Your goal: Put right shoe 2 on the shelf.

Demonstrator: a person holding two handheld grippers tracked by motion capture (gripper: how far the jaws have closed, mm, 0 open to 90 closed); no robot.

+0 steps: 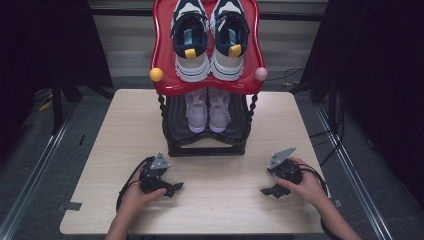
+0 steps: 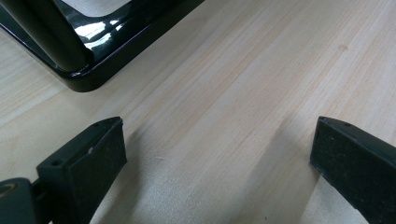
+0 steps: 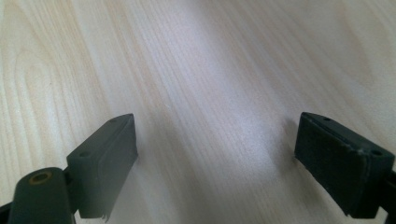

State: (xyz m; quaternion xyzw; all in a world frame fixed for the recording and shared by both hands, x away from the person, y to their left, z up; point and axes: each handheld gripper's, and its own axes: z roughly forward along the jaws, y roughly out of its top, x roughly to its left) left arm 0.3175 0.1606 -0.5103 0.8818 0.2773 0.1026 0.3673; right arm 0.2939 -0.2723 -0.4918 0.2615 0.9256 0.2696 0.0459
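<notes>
**Idle grippers, loaded rack: where a slip could start**

While both hands rest low on the table (image 1: 125, 130), the left gripper (image 1: 172, 189) and the right gripper (image 1: 270, 191) hold nothing, each with its jaws spread wide over bare wood. The nearest work is the shoe rack (image 1: 206, 147) at the table's middle: navy-and-white sneakers (image 1: 207, 45) sit on its red top tray (image 1: 160, 50), and a pale pink pair (image 1: 207, 110) sits on the black lower shelf. The rack's black base (image 2: 88, 70) lies close ahead of the left gripper, so a careless forward sweep could knock it. The top pair overhangs the tray's front edge and could probably slide off if the rack were jolted.
</notes>
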